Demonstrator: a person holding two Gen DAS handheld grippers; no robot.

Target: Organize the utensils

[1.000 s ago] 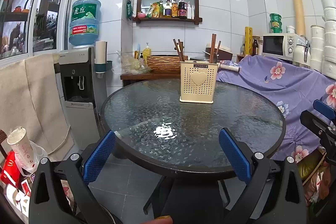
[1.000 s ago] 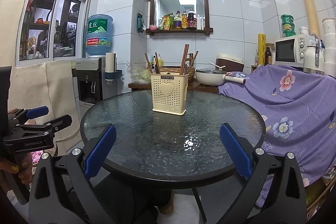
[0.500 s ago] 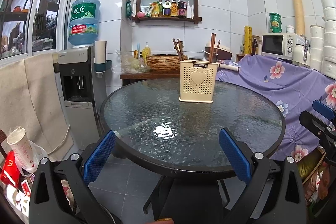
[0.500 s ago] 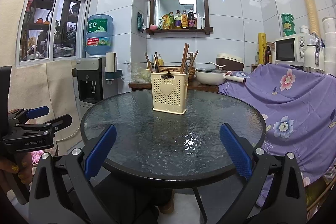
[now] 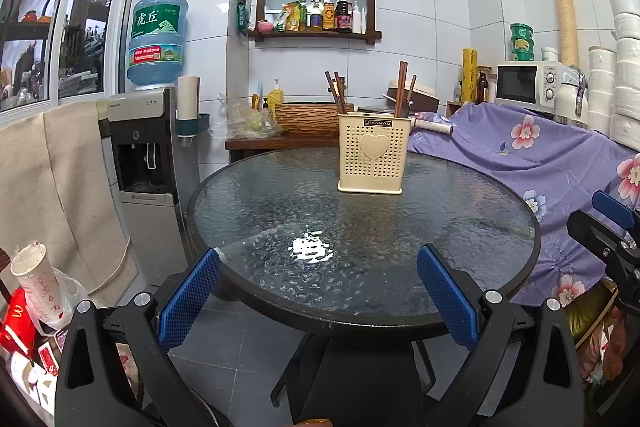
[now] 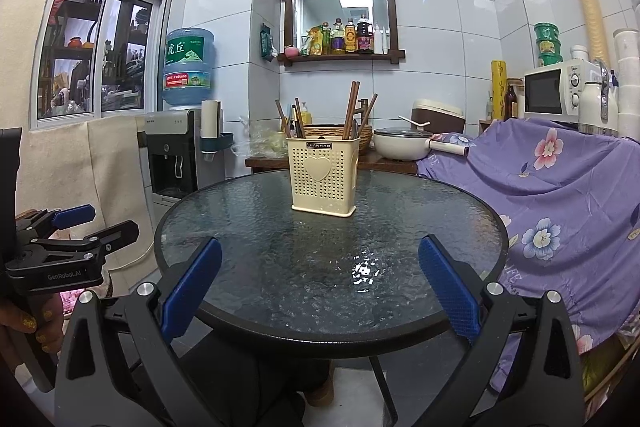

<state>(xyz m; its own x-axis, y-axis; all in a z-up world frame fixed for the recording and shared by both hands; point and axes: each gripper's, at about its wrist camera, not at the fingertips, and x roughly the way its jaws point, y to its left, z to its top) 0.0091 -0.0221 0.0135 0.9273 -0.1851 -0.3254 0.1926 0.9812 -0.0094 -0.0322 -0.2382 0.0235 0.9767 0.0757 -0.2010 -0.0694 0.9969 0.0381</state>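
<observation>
Left gripper and right gripper level, side by side, fingers spread wide, empty.

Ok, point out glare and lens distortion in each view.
Left wrist: bright glare patch on the glass table, wall tiles bowed by the fisheye, corners vignetted. Right wrist: smaller broken glare on the table, same bowing; utensil holder sharp.

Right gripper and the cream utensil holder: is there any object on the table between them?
No. In the right wrist view, only bare textured glass of the round table lies between the open right gripper and the utensil holder.
</observation>
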